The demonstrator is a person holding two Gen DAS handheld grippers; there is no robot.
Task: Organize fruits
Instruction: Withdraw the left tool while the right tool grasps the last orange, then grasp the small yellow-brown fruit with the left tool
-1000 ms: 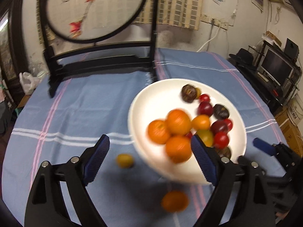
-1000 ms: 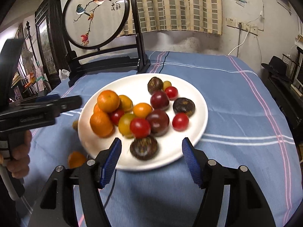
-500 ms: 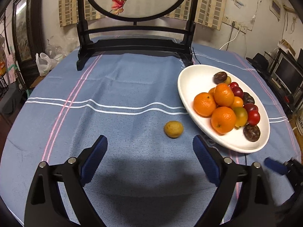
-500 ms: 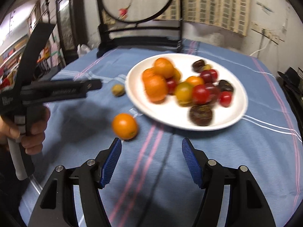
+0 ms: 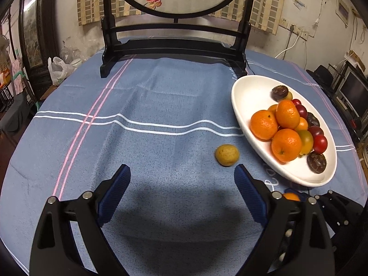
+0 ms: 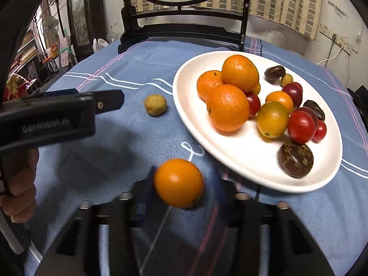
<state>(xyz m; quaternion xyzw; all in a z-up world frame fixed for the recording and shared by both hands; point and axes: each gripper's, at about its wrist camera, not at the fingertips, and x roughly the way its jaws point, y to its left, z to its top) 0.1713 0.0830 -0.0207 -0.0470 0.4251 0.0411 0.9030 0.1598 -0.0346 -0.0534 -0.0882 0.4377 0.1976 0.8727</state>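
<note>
Two fruits lie loose on the blue striped tablecloth [image 5: 161, 105]: a round orange tangerine [image 6: 178, 182] and a small dull-yellow round fruit [image 5: 227, 155], both just beside the white oval plate [image 6: 241, 151] heaped with tangerines, tomatoes and dark fruits. A black wooden screen stand [image 5: 174, 46] occupies the far side. The tangerine sits between the blurred fingers of the right gripper [image 6: 184, 184]; contact cannot be told. The left gripper [image 5: 181, 181] is spread wide, empty, with the yellow fruit just ahead of its right finger.
</note>
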